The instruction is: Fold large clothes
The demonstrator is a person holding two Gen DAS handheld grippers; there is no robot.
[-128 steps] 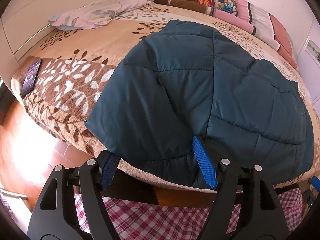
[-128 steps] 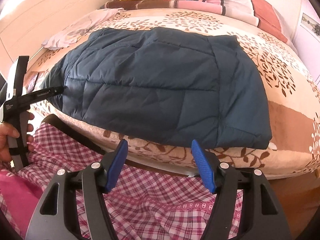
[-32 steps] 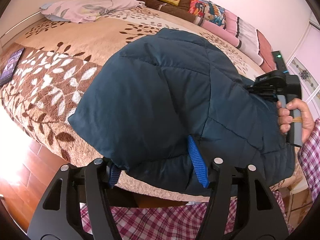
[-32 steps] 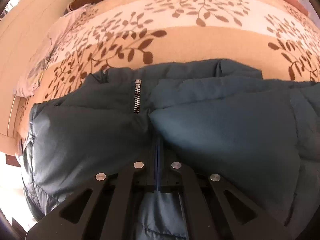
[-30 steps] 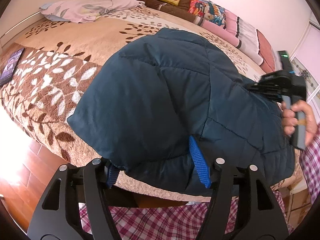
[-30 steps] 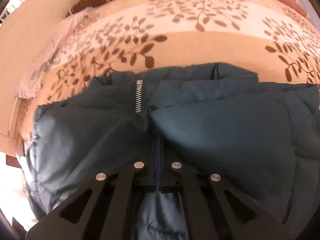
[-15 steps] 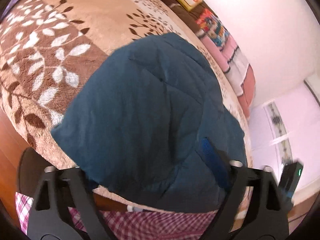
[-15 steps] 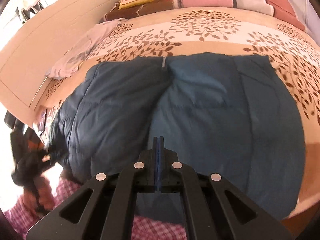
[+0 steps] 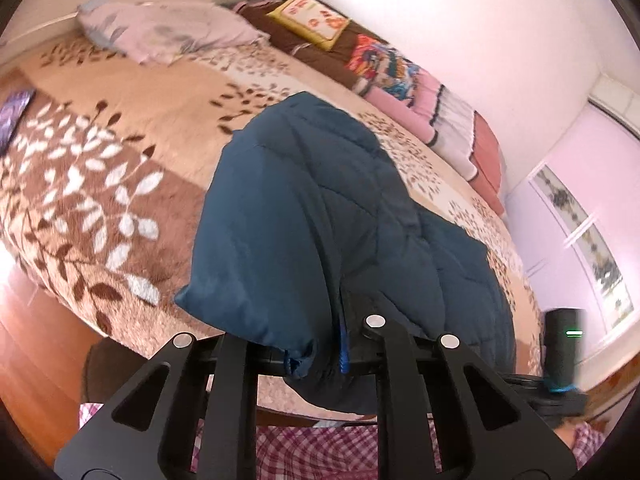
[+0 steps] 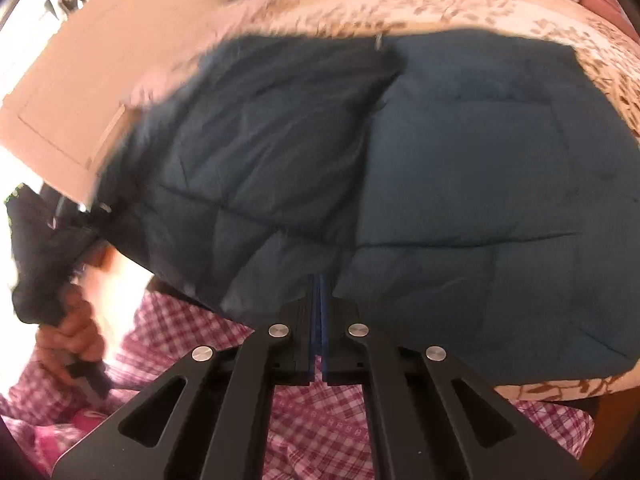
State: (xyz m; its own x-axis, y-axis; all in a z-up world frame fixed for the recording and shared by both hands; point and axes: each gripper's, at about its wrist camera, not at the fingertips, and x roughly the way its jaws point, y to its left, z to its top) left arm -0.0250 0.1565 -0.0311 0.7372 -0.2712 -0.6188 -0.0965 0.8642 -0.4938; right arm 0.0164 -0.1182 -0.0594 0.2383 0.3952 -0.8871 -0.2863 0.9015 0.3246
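- Left wrist view: the left gripper (image 9: 316, 354) has just been closing, and its blue pads now pinch a bunched corner of the dark teal puffer jacket (image 9: 304, 208), so that edge is clamped between them.
- The jacket lies on the leaf-print bedspread (image 9: 92, 184) near the close edge of the bed, humped up toward the gripper.
- Behind it there's a lilac pillow (image 9: 168, 36) and a row of colourful cushions (image 9: 384, 60) along the wall. A phone (image 9: 14, 114) sits at the far left.
- Right wrist view: pretty blurry. The right gripper (image 10: 318, 308) has its fingers pressed fully together, with the jacket's near edge (image 10: 400, 184) at the tips.
- At far left a hand (image 10: 74, 334) holds the other gripper's handle; red checked clothing (image 10: 316, 416) fills the bottom.
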